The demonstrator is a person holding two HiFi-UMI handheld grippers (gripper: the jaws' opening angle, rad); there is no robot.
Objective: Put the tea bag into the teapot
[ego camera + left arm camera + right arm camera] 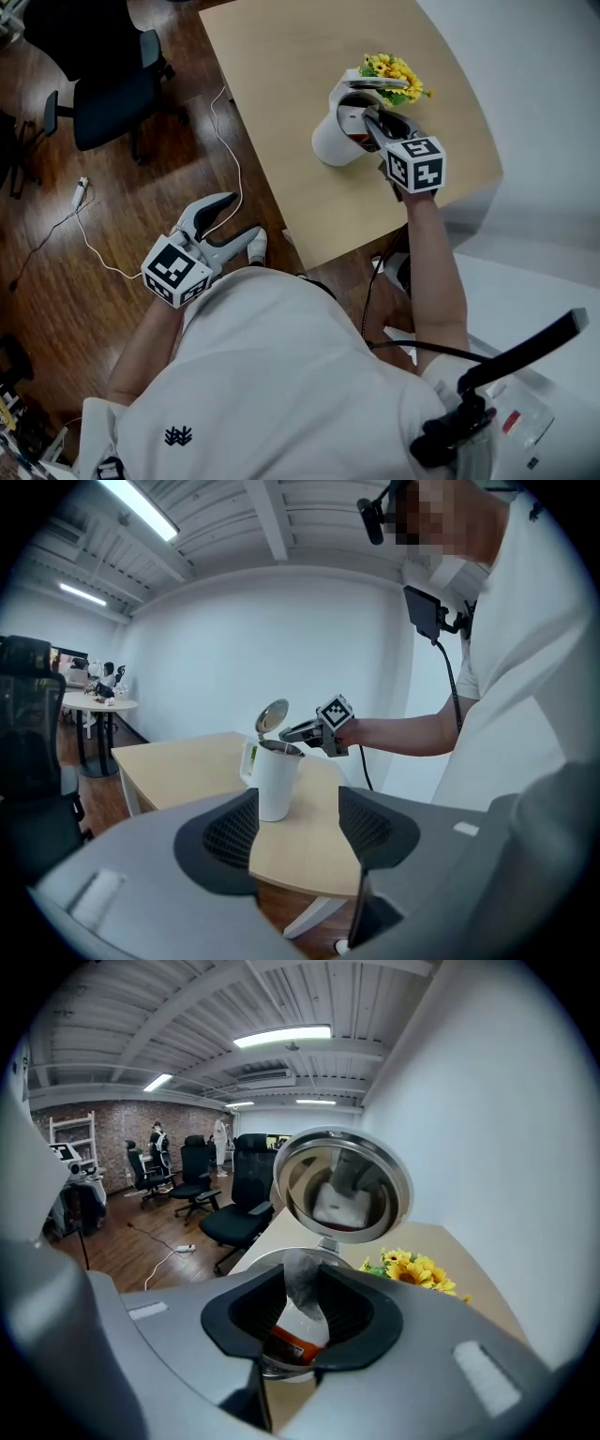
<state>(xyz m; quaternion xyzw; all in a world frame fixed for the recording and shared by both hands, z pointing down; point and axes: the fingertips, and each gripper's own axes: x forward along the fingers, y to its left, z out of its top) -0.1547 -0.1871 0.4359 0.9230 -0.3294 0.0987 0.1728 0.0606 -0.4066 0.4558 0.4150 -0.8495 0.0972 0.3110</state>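
A white teapot (330, 141) stands on the wooden table (272, 75) with its round lid (375, 82) flipped up. My right gripper (373, 127) hovers right over the pot's open mouth, shut on the tea bag (302, 1290). The bag is a white sachet with an orange-red part at its bottom, hanging between the pads just above the rim. The mirrored lid (342, 1185) rises behind it. My left gripper (234, 221) is held off the table's near edge, over the floor, open and holding nothing. From there the teapot (275, 785) appears ahead of it.
Yellow flowers (396, 75) sit right behind the teapot. A dark office chair (112, 89) stands on the wood floor to the left. A white cable (225, 141) and plug (80, 194) trail over the floor beside the table.
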